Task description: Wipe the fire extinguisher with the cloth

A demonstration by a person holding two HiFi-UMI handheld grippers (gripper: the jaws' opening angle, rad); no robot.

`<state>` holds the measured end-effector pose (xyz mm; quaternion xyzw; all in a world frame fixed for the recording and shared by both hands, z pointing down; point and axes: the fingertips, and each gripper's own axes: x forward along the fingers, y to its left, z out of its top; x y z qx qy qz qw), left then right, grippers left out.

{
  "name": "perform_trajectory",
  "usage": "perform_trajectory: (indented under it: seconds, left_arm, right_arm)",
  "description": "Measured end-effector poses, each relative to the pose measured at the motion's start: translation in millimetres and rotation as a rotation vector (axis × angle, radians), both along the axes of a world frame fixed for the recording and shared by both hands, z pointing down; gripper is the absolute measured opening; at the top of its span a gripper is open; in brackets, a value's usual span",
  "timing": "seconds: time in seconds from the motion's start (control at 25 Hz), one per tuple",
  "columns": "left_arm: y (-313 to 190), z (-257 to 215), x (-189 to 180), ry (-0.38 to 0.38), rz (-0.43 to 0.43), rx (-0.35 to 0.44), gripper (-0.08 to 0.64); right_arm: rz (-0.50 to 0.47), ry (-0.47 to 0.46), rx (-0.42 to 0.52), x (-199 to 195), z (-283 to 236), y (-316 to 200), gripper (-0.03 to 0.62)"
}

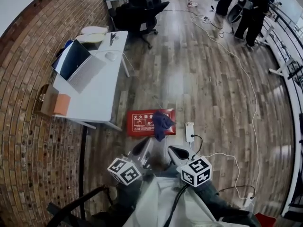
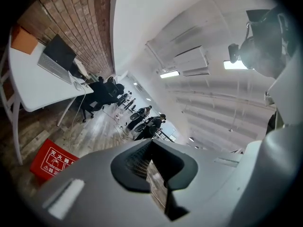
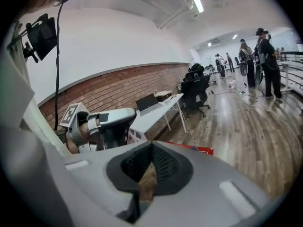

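Fingers of left gripper [image 1: 143, 148] and right gripper [image 1: 177, 151] closed, empty; cloth [image 1: 162, 122] on red box [image 1: 139, 123] lettered "灭火".

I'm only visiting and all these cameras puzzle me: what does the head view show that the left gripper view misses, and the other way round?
Only the head view: the blue cloth lying on the red box, a white power strip beside it on the floor, and the right gripper, shut. Only the left gripper view: the ceiling with its lit lamps and a white air-conditioning unit. Both: the red box, the white desk with the open laptop, the brick wall, and the left gripper, shut and empty.
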<state>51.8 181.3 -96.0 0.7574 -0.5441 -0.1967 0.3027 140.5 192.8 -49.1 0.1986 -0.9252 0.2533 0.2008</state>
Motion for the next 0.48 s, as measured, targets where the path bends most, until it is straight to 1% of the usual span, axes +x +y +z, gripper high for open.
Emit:
perform_trajectory:
  seconds: [0.16,0.32,0.48]
  left_arm:
    - [5.7,1.3,7.9,-0.007,-0.016,-0.017,-0.002]
    - [12.2,6.3,18.1,0.012,-0.027,-0.027,-0.002]
    - [16.1,6.0,26.7,0.002,-0.033,-0.037,-0.002]
  right_arm:
    - [-0.009,0.0,-0.003,11.7,-0.3,2.8,0.002]
    - [-0.032,0.014,-0.026,23.1,4.7,12.2,0.002]
    - [-0.039,-0.003,-0.023,31.0,2.5,15.8,0.002]
